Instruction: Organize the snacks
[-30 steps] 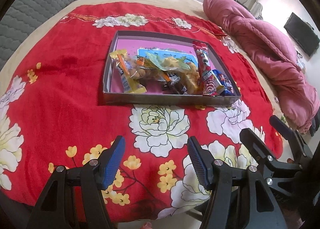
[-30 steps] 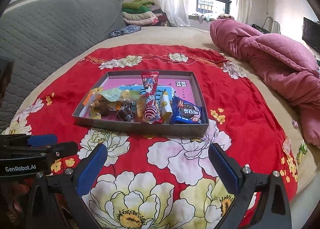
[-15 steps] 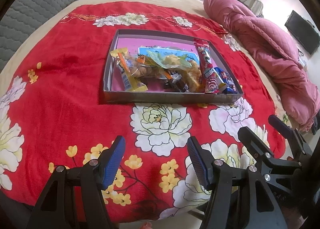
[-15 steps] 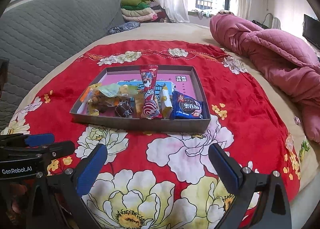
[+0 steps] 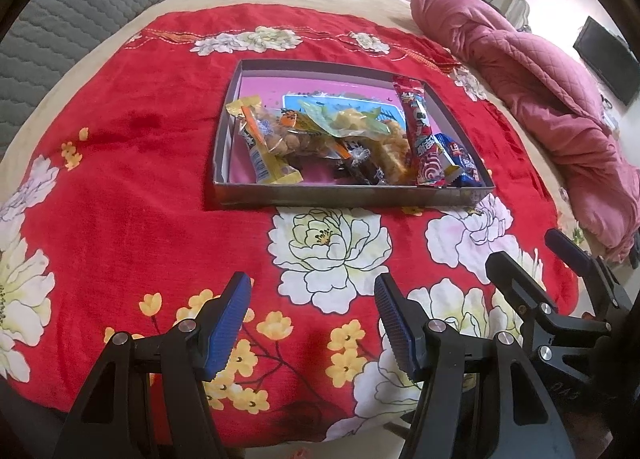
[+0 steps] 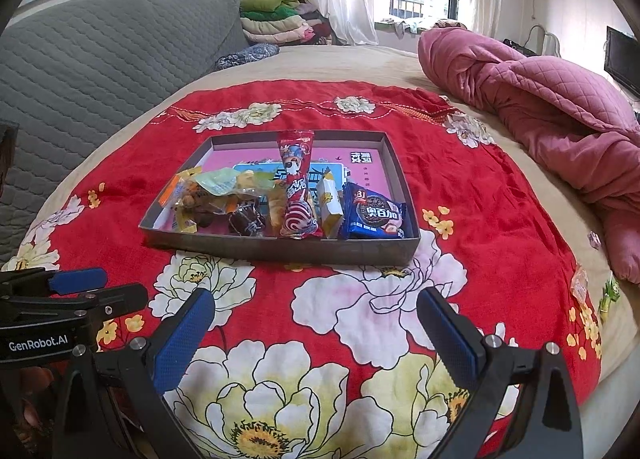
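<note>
Low in the frame of each wrist view, both grippers hover with nothing between their blue pads: the left gripper (image 5: 314, 319) has its jaws parted and bare, and the right gripper (image 6: 316, 329) is spread wider still, also carrying nothing. Both hang over the near edge of a red flowered blanket (image 6: 480, 187) spread on a bed, well apart from the snacks.

At the centre of both views sits a shallow grey box (image 6: 280, 249) with a pink floor, and every snack in sight lies inside it, crowded against its near wall. From the right wrist view they run left to right: a heap of clear bags of nuts and chips (image 6: 212, 195), a small dark wrapped candy (image 6: 246, 221), a tall red packet (image 6: 297, 187) leaning toward the far wall, a yellow bar (image 6: 331, 205), and a blue biscuit pack (image 6: 374, 215) in the near right corner. A pink quilt (image 6: 560, 107) is bunched at the upper right; folded clothes are stacked at the top centre.

Which step is in hand cannot be settled: snacks gathered in the box suit either a finished gathering or a jumble awaiting sorting. Any next reach would mean travelling forward across the blanket and over the box's near wall.
</note>
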Available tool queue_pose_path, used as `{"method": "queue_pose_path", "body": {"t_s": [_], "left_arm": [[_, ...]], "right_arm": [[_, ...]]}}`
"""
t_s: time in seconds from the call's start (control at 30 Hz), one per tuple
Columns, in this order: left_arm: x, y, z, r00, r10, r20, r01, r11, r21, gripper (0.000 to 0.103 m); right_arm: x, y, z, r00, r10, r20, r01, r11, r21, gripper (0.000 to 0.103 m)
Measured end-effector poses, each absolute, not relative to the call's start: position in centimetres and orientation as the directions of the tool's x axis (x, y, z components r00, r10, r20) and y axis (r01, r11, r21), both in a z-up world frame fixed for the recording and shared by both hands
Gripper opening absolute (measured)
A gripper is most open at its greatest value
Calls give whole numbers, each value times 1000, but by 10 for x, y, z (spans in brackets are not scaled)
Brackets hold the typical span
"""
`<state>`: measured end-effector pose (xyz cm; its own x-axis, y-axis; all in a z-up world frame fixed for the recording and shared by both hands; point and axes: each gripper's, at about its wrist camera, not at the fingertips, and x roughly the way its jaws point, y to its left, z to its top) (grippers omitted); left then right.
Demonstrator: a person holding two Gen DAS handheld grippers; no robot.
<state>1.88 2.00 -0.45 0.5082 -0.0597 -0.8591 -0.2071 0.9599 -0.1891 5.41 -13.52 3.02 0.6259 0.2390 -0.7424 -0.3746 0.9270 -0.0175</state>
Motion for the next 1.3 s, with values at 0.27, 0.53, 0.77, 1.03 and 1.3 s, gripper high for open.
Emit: {"method": "queue_pose_path", "body": {"t_s": [0.27, 0.53, 0.77, 1.03, 1.3], "left_arm": [[19, 21, -5, 504, -52, -862, -211, 961, -181, 66], [19, 21, -6, 504, -49, -862, -212, 961, -178, 66], [20, 21, -6, 501, -46, -864, -211, 962, -173, 66], [20, 21, -8, 495, -45, -868, -212, 962, -170, 66], [23, 31, -13, 496, -37, -868, -241, 954, -178, 66]], "right_arm": [[55, -137, 30, 627, 239, -742, -372, 928, -15, 102], [55, -137, 30, 627, 239, -741, -372, 928, -16, 102], [55, -137, 30, 627, 239, -741, -371, 928, -15, 102], [56, -137, 30, 627, 238, -742, -371, 929, -15, 102], [61, -139, 24, 614, 234, -754, -357, 934, 0, 102]]}}
